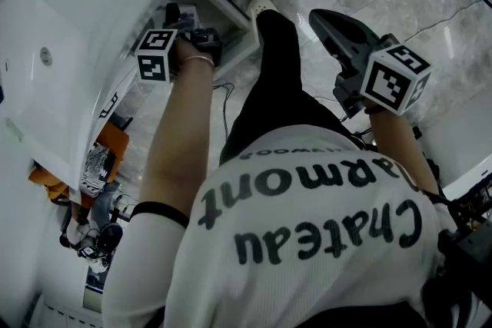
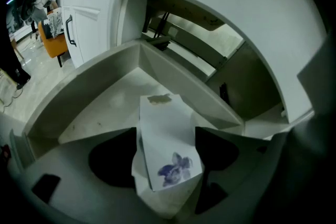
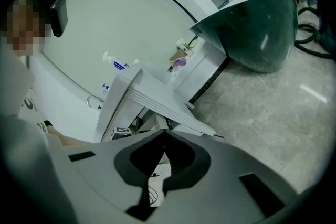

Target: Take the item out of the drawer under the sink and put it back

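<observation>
A white paper packet (image 2: 167,139) with a purple flower print lies inside the open white drawer (image 2: 100,107) under the sink, its far end on the drawer floor. My left gripper (image 2: 165,150) straddles the packet with its jaws spread wide; the packet still fills the gap between the dark pads (image 2: 113,157). From the head view, the left gripper (image 1: 188,34) reaches down into the drawer beside its marker cube (image 1: 154,54). My right gripper (image 3: 165,135) is shut and empty, held off to the right above the floor (image 1: 327,21).
A white cabinet door with a black handle (image 2: 69,31) stands left of the drawer, an orange seat (image 2: 52,44) beyond it. A dark green basin (image 3: 254,29) and the white sink counter (image 3: 152,94) are ahead of the right gripper. The person's leg (image 1: 269,81) stands on the marble floor.
</observation>
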### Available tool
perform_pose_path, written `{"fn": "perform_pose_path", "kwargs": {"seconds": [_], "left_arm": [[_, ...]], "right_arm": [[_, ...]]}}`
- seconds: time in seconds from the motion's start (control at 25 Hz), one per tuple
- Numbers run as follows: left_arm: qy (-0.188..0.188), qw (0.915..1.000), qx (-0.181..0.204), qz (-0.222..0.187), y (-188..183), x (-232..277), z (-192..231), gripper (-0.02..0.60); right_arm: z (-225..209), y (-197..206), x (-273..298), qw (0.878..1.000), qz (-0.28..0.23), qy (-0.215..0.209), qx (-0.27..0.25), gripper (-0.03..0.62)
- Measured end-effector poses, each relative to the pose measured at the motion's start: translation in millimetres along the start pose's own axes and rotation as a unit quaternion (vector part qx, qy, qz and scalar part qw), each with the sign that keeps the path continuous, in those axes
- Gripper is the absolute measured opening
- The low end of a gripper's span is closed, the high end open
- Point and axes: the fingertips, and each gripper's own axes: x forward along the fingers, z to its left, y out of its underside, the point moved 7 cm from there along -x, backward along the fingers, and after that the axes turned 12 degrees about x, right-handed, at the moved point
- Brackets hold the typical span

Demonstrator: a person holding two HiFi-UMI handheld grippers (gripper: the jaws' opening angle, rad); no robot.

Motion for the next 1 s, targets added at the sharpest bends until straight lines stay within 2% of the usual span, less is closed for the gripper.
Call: {"fn": "perform_pose_path", "kwargs": {"seconds": [0.12, 0.4, 0.72, 1.0], "left_arm": [[-0.002, 1.0, 0.002, -0.003, -1, 0, -1, 0.34], [0.004, 0.9998, -0.02, -0.003, 1, -1, 2, 0.31], [0.014, 0.9992, -0.038, 0.001, 3, -1, 4, 0.301], [0.031, 0.998, -0.049, 0.024, 7, -9, 11, 0.295]], "right_arm": [[0, 0, 1, 1.0, 0.0, -0.001, 0.002, 0.012], [4, 0, 4, 1.0, 0.006, -0.008, 0.001, 0.012], [8, 7, 12, 1.0, 0.016, -0.014, 0.0, 0.012], [22, 11, 15, 1.0, 0.022, -0.018, -0.007, 0.012]]}}
